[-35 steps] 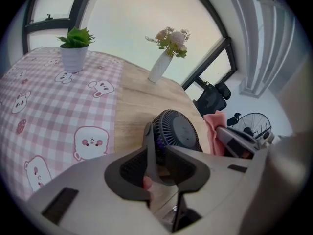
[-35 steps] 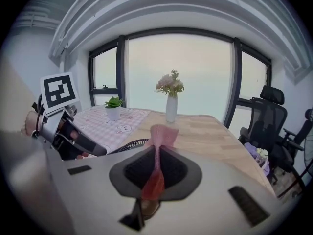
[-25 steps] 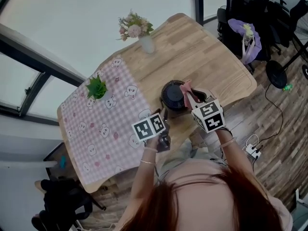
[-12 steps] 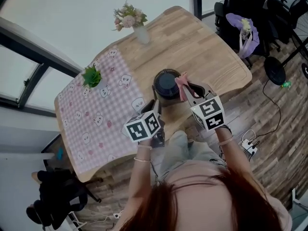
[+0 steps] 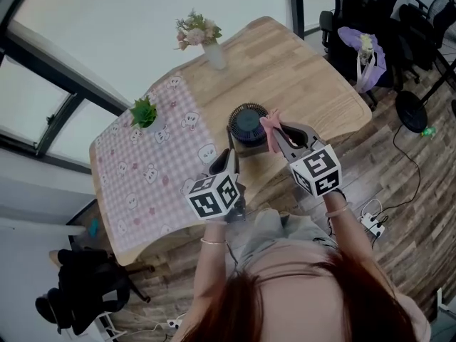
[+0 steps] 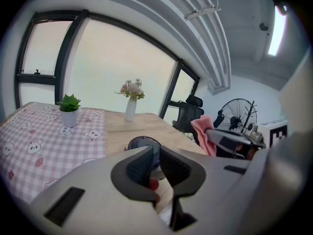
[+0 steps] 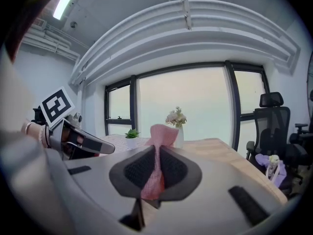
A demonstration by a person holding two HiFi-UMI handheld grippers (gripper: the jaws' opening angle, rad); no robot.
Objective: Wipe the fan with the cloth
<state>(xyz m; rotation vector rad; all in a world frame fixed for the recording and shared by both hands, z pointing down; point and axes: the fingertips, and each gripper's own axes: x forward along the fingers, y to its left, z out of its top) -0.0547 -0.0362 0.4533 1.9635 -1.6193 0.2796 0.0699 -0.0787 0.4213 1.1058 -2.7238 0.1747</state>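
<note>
A small dark round fan (image 5: 249, 123) (image 6: 143, 147) stands on the wooden table (image 5: 306, 84) near its front edge. My right gripper (image 5: 276, 135) (image 7: 157, 168) is shut on a pink cloth (image 5: 271, 127) (image 7: 159, 146), and the cloth hangs at the fan's right side. Whether it touches the fan I cannot tell. My left gripper (image 5: 226, 159) (image 6: 152, 163) sits just short of the fan on the near-left, its jaws close together with nothing between them. The left gripper view also shows the cloth (image 6: 203, 131) in the right gripper (image 6: 232, 140).
A pink checked tablecloth (image 5: 142, 184) covers the table's left part, with a small potted plant (image 5: 144, 111) on it. A vase of flowers (image 5: 206, 41) stands at the far edge. Office chairs (image 5: 363, 20) and a floor fan (image 5: 410, 109) are at the right.
Both grippers have drawn back a little from the fan toward the person. The cloth has stayed in the right gripper, now lower along the fan's right side.
</note>
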